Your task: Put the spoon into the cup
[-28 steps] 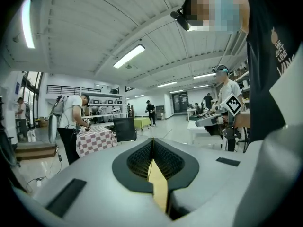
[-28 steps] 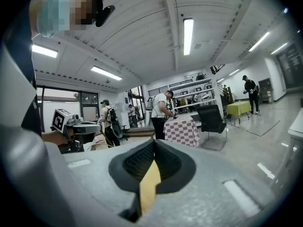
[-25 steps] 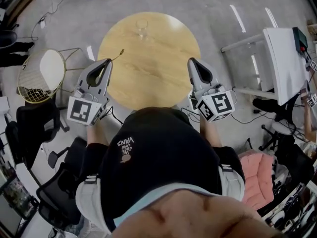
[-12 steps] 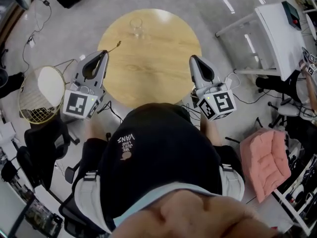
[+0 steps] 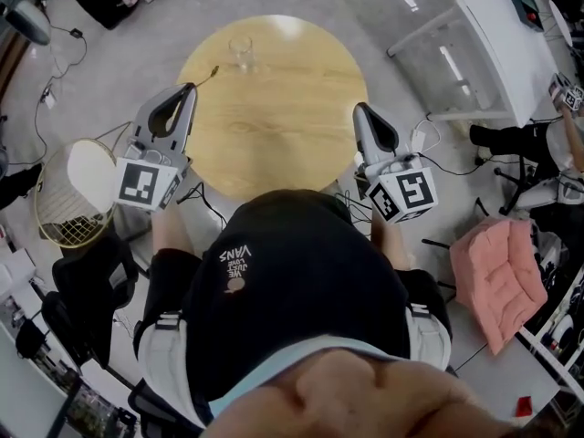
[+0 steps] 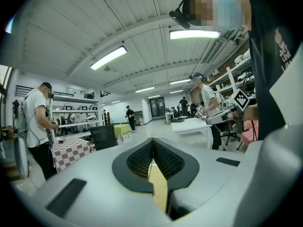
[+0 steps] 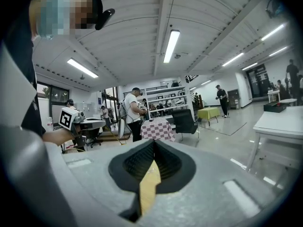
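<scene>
A clear glass cup (image 5: 240, 53) stands upright near the far edge of the round wooden table (image 5: 283, 108). A thin spoon (image 5: 209, 73) lies at the table's left rim, between the cup and my left gripper. My left gripper (image 5: 190, 87) hovers at the table's left edge, its tip just short of the spoon, jaws together and empty. My right gripper (image 5: 357, 108) is at the right edge, also closed on nothing. In the left gripper view the left gripper (image 6: 152, 140) has its tips touching. In the right gripper view the right gripper (image 7: 153, 142) does too. Neither gripper view shows the cup or spoon.
A wire basket (image 5: 66, 181) stands on the floor at the left, with a black office chair (image 5: 87, 290) below it. A white table (image 5: 497, 35) is at upper right and a pink cushioned seat (image 5: 497, 276) at right. Cables trail beside the round table. Other people stand farther off in the room.
The head view has shifted, so the table and cup sit slightly higher and farther left in frame. Both grippers stay shut at the table's edges.
</scene>
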`<action>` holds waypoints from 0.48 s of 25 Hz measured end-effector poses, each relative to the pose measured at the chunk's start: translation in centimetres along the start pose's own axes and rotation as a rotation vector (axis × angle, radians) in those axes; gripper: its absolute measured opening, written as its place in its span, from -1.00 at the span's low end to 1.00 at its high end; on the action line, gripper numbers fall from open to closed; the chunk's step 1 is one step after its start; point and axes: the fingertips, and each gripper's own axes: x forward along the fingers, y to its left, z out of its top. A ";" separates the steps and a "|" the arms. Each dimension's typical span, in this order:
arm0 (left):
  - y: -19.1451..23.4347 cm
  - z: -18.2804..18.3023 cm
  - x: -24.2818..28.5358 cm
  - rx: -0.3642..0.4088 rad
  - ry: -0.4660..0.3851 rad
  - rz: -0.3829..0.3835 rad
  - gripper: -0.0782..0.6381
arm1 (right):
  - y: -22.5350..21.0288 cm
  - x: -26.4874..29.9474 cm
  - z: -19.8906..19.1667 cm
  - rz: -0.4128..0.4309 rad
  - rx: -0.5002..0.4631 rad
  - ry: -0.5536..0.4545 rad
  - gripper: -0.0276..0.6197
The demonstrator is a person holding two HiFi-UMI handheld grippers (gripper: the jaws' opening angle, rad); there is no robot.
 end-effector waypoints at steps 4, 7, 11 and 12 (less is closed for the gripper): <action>0.4 -0.3 1.1 0.016 -0.004 -0.024 -0.75 | -0.4 -0.2 -0.2 -0.025 0.006 0.008 -0.92; 0.9 -0.6 1.8 0.019 -0.002 -0.038 -0.75 | -0.6 -0.3 -0.5 -0.044 0.010 0.015 -0.92; 1.2 -0.8 3.0 0.023 -0.008 -0.059 -0.75 | -1.1 -0.4 -0.5 -0.065 0.014 0.019 -0.92; 1.3 -0.8 3.3 0.024 -0.011 -0.064 -0.75 | -1.2 -0.4 -0.5 -0.069 0.017 0.019 -0.92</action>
